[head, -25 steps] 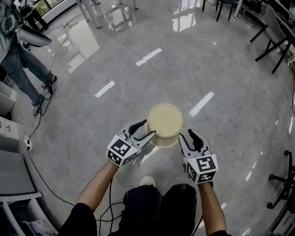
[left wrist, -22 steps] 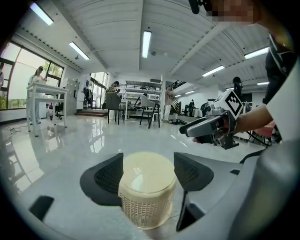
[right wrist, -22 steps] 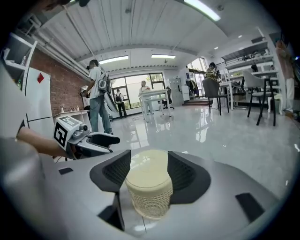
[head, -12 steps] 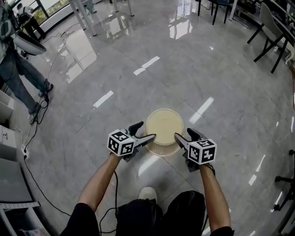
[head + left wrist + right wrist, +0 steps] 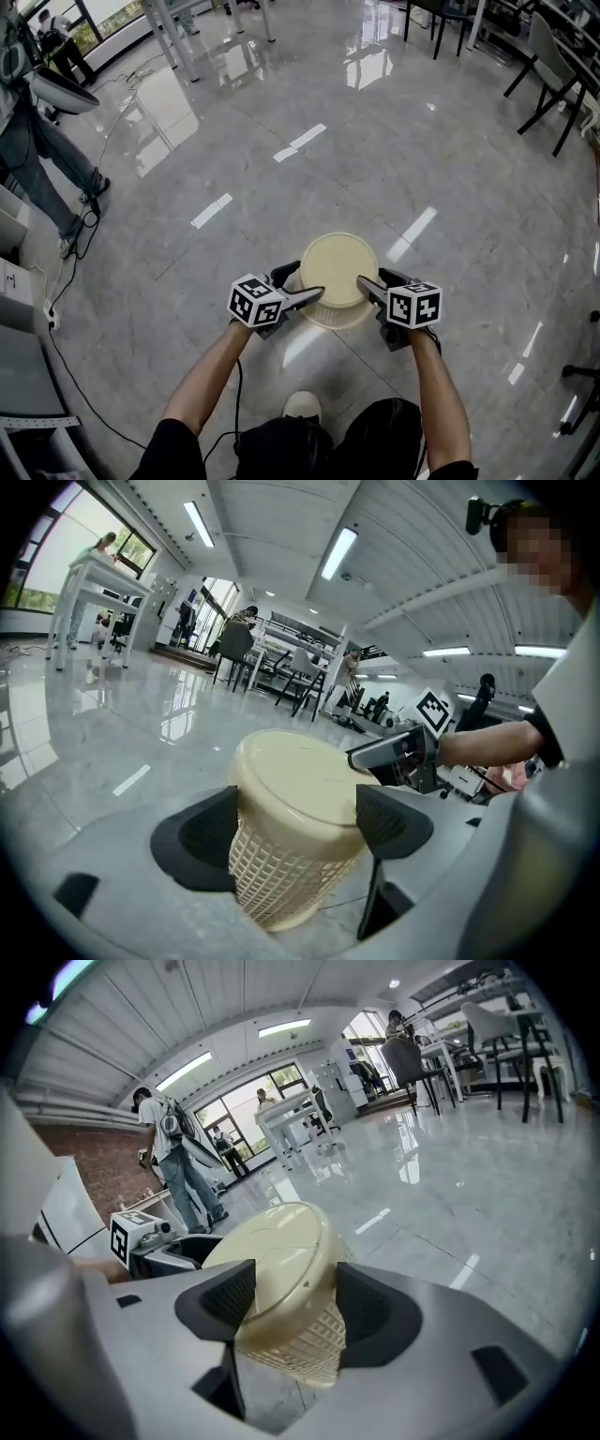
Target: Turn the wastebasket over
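Note:
A cream wastebasket (image 5: 337, 270) with mesh walls stands upside down on the grey floor, its solid base facing up. My left gripper (image 5: 305, 284) is at its left side, jaws wide open, with one fingertip (image 5: 317, 293) at the edge of the base. My right gripper (image 5: 380, 279) is at the basket's right side, also open. In the left gripper view the wastebasket (image 5: 291, 789) shows just ahead of the left gripper (image 5: 300, 822). In the right gripper view the wastebasket (image 5: 281, 1260) lies beyond the right gripper (image 5: 295, 1312). Neither pair of pads presses on it.
A person (image 5: 37, 141) stands at the far left beside cables (image 5: 75, 375) and low shelving (image 5: 19, 375). Chairs (image 5: 553, 75) stand at the upper right and table legs (image 5: 187, 37) at the top. The operator's shoe (image 5: 302, 405) is just behind the basket.
Both grippers have sunk with the wastebasket toward the floor and rolled more upright. Their marker cubes now sit closer to the basket's sides.

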Available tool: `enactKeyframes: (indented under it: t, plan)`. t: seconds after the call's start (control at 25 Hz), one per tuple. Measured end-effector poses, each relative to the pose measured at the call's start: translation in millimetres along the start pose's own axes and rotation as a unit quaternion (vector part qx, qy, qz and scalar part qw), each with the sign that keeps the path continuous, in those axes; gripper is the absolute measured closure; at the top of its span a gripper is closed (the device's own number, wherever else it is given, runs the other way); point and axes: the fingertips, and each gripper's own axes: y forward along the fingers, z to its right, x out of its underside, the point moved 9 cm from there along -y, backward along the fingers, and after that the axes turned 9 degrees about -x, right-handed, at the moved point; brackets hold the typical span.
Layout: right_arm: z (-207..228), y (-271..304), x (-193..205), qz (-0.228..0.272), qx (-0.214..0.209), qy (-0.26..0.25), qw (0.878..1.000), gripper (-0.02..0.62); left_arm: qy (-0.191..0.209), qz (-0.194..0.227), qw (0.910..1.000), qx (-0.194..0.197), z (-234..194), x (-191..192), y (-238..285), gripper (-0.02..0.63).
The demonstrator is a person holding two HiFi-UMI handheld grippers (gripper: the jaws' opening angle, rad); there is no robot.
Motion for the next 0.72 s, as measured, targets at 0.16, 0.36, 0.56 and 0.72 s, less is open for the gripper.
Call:
enactKeyframes:
  t: [0.16, 0.36, 0.56, 0.72]
  plan:
    - [-4.7, -4.7, 1.7, 0.008, 0.005, -0.025, 1.000, 0.325, 0.027, 0.013, 0.9995, -0.006, 6.6, -0.8, -2.5, 0.225]
    - [-15.1, -18.8, -2.4, 0.035, 0.014, -0.077, 0.996, 0.327, 0.109, 0.051, 0.9926, -0.020, 20.0, -12.6, -8.6, 0.225]
    - [-27.6, -36.7, 8.9, 0.048, 0.015, -0.163, 0.985, 0.327, 0.130, 0.075, 0.9886, -0.005, 35.9, -9.4, -22.5, 0.225]
    - [-36.7, -55.4, 27.6, 0.021, -0.035, -0.202, 0.979, 0.327, 0.128, 0.076, 0.9885, 0.025, 49.3, 8.8, -41.0, 0.229]
